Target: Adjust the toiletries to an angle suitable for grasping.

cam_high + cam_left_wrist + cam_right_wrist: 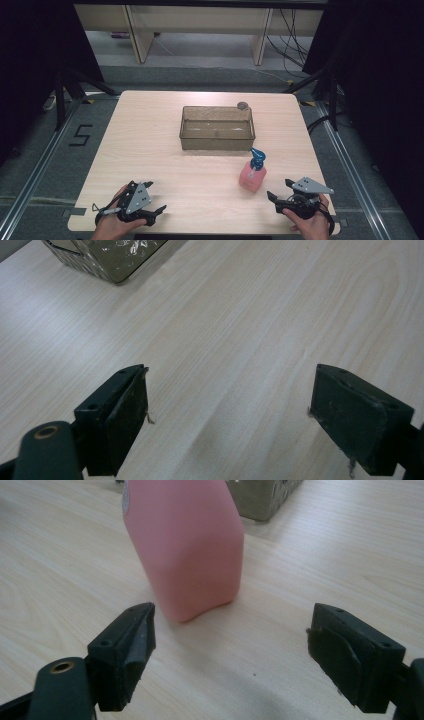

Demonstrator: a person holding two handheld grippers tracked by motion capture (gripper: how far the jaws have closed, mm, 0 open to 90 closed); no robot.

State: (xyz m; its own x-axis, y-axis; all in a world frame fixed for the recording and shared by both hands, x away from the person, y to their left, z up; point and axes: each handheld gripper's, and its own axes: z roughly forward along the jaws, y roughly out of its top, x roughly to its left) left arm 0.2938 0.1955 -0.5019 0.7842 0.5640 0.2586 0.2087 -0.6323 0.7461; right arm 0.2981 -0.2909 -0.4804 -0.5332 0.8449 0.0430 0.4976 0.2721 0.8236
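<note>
Basically, right tool (230,625) apart, just near of pink bottle (185,545); label unreadable. Left tool (227,390) apart over bare surface (165,165). Floor marking "5" (80,135) far left.

Ahead of the right claw (230,630) the pink bottle (185,545) stands just beyond its wide-apart jaws, blocking the straight path; bare desk (325,555) lies open to the bottle's right. Behind the bottle sits the clear tray (217,129). Before the left claw (230,405), open desk runs free up to the tray's corner.
</note>
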